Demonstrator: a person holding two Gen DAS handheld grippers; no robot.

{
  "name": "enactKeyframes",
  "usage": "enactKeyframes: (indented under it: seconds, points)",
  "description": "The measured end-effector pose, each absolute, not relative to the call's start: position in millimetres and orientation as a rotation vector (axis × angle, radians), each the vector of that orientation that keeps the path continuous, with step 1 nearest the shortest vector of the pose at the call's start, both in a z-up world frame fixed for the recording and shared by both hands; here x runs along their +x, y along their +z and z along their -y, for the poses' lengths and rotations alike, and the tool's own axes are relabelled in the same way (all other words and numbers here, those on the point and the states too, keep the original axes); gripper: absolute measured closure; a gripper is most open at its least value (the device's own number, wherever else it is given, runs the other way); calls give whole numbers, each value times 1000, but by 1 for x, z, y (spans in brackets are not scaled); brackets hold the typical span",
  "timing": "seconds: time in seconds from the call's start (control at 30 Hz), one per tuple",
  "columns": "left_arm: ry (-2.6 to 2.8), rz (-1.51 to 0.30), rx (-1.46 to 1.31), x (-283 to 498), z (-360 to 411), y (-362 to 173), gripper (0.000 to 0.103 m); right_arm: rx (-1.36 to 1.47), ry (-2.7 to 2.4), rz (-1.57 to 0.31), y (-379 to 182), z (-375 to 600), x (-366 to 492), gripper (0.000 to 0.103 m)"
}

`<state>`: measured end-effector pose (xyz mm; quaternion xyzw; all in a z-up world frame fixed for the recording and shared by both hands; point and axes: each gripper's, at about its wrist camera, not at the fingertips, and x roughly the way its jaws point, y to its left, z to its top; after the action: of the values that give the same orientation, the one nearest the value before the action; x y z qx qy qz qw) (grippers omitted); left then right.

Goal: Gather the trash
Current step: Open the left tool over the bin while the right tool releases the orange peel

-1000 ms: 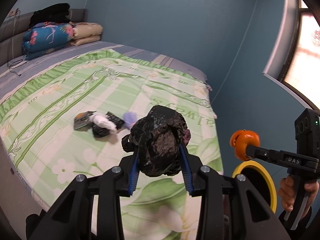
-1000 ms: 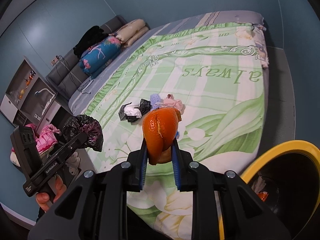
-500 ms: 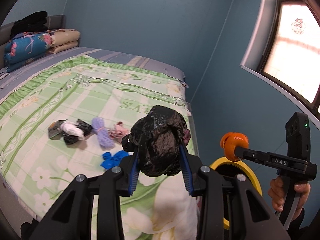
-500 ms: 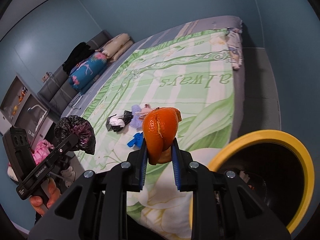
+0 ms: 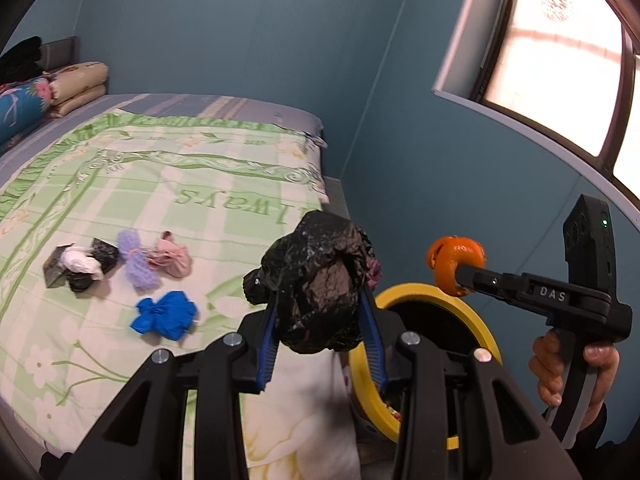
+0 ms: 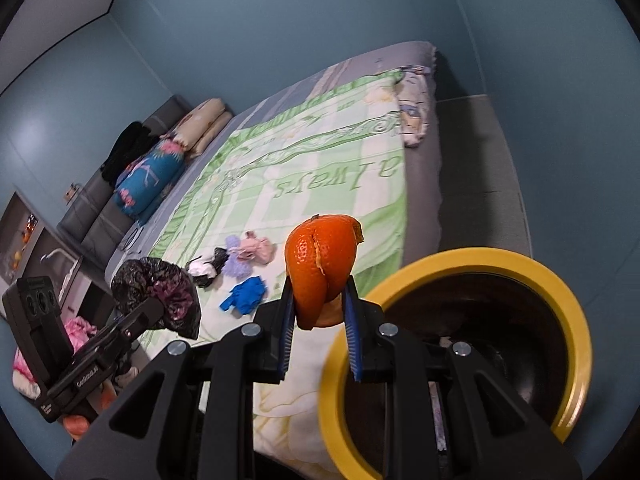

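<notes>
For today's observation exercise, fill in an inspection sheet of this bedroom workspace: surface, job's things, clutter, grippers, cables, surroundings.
Surface: bed with a green floral cover, "always" printed on it.
Job's things: orange peel, black plastic bag, yellow-rimmed bin beside the bed.
Clutter: blue wad, purple wad, pink wad, black-and-white wad on the cover.
Grippers: left gripper jaws clamp the bag; right gripper jaws clamp the peel.
Cables: nothing seen.
Surroundings: blue walls, window, folded bedding.

Teal-blue walls, bed under a green-and-white floral cover, folded bedding at its grey headboard, bright arched window
</notes>
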<state>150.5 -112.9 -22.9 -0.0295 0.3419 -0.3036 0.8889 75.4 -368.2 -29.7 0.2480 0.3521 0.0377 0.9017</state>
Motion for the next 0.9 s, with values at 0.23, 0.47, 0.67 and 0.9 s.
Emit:
enactKeyframes:
  seconds: [0.23, 0.47, 0.67, 0.9]
  points:
    - [-679, -763, 5, 145, 149, -41, 69, 557, 26, -744, -49, 396, 63, 82]
    - [-721, -820, 92, 137, 186, -63, 69, 595, -18, -777, -69, 418, 58, 82]
    - [-769, -877, 124, 131, 207, -80, 68, 619, -36, -804, -82, 429, 58, 81]
    - [-815, -947, 138, 129, 227, -99, 68, 635, -38, -814, -88, 436, 59, 81]
